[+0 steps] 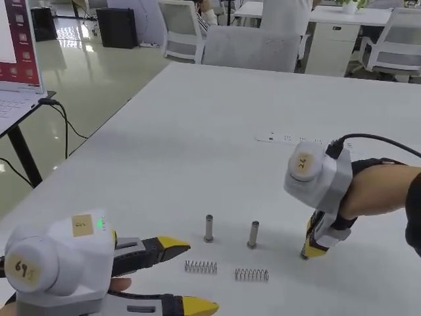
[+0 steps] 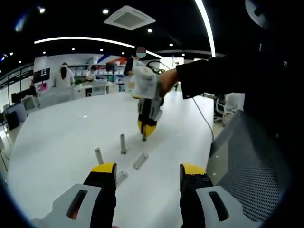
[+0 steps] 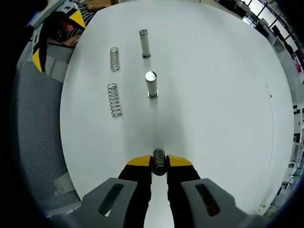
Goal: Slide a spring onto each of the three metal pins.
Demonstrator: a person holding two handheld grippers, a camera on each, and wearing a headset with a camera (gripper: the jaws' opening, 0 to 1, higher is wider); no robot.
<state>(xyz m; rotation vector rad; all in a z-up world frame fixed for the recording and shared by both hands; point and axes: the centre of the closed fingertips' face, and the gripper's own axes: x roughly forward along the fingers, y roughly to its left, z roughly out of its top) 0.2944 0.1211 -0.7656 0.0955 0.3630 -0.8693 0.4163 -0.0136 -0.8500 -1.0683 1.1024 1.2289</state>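
1. Right gripper view: we see the right gripper [image 3: 159, 164] at six o'clock. Its yellow-tipped jaws are pressed together on the pinched spring [image 3: 159, 159], which is seen end-on, low over the tabletop.
2. Toward twelve o'clock from that grip, two metal pins stand upright in a row. They are the nearer pin [image 3: 151, 84] and the farther pin [image 3: 144, 43], set apart from each other.
3. Two springs lie flat near the pins, on their nine o'clock side. The first loose spring [image 3: 114, 99] lies by the nearer pin and the second loose spring [image 3: 114, 59] by the farther one. Neither spring touches a pin.
4. In the head view, the right gripper points steeply down at four o'clock, with its tip at the table to the right of both pins.
5. The left gripper [image 1: 187, 276] sits at seven o'clock with its jaws spread. Its own view shows bare table in the gap between them.
6. The table [image 1: 197, 131] is plain white and matte. A black cable [image 1: 381, 138] runs off at three o'clock.
7. Around it we see an office. White chairs [image 1: 181, 29] stand at twelve o'clock, an open laptop [image 1: 16, 59] sits at ten o'clock, and the glossy floor [image 1: 99, 72] reflects light.
8. The left gripper view adds a ceiling vent [image 2: 129, 18] at twelve o'clock and people standing beyond the table.
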